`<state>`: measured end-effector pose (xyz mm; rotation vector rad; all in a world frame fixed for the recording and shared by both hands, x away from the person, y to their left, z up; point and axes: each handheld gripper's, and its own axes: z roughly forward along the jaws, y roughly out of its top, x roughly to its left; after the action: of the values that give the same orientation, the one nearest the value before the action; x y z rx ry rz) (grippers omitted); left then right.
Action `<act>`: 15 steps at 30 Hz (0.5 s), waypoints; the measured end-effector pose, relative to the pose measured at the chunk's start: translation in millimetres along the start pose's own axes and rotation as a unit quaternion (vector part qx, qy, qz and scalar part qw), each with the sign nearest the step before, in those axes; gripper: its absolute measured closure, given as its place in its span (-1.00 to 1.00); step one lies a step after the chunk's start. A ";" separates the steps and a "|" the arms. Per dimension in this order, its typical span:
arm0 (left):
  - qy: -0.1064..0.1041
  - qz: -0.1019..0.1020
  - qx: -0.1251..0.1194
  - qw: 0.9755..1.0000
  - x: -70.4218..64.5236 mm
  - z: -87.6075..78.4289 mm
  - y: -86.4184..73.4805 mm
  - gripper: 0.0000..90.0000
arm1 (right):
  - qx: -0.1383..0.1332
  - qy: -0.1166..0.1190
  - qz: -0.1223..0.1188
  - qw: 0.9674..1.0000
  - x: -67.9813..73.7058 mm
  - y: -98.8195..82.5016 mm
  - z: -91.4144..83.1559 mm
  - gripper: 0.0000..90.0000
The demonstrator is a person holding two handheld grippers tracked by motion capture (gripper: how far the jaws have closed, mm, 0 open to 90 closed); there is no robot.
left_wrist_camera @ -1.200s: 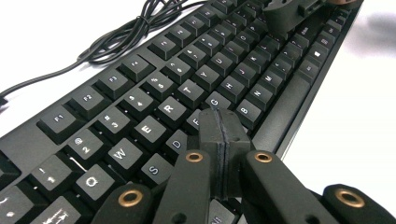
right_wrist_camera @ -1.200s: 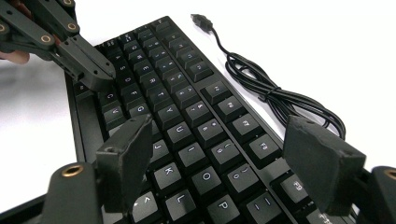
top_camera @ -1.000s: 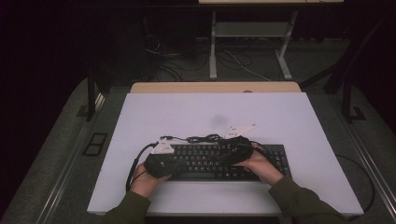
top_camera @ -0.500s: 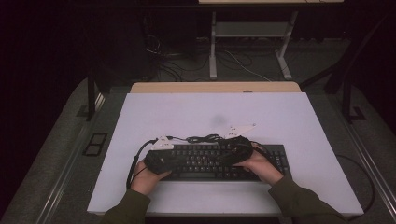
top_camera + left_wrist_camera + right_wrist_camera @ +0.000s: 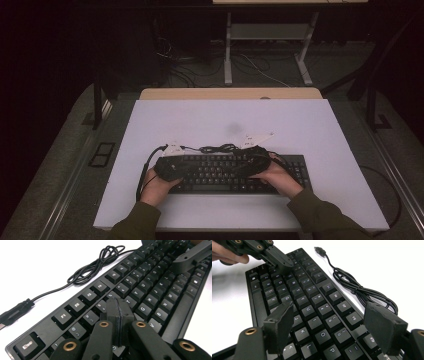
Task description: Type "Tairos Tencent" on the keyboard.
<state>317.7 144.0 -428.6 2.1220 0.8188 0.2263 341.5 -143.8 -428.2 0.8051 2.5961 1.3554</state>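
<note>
Low in the high view, a black keyboard (image 5: 235, 172) – white-lettered keys, coiled cable (image 5: 92, 267) – lies on the bench (image 5: 200, 120); left gripper (image 5: 119, 315) fingers pressed together, right gripper (image 5: 329, 327) fingers spread.

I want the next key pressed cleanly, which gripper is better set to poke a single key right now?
Left. The left gripper has its jaws shut into one narrow tip just over the keyboard; the right gripper hangs open, jaws straddling several keys.
</note>
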 end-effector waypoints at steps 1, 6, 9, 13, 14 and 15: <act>0.001 -0.003 -0.001 1.000 0.1 0.7 -0.1 0.97 | 0.000 0.000 0.000 1.000 0.2 0.0 0.1 -0.46; 0.004 -0.005 0.003 1.000 1.1 2.8 -0.9 0.97 | 0.000 0.000 0.000 1.000 0.2 0.0 0.0 -0.46; 0.004 -0.005 0.006 1.000 1.0 4.6 -1.3 0.97 | 0.000 0.000 0.000 1.000 -0.1 0.0 -0.1 -0.46; 0.003 -0.004 0.007 1.000 0.9 5.6 -1.7 0.97 | 0.000 0.000 0.000 1.000 0.1 -0.1 0.0 -0.46; 0.003 -0.005 0.008 1.000 0.9 5.5 -1.8 0.97 | 0.000 0.000 0.000 1.000 0.2 -0.1 0.1 -0.46; 0.002 -0.005 0.008 1.000 1.1 5.4 -1.8 0.97 | 0.000 0.000 0.000 1.000 0.1 -0.1 0.2 -0.46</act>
<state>319.9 142.0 -433.5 2.1331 0.8360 0.2199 341.4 -143.6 -428.3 0.8056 2.5964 1.3549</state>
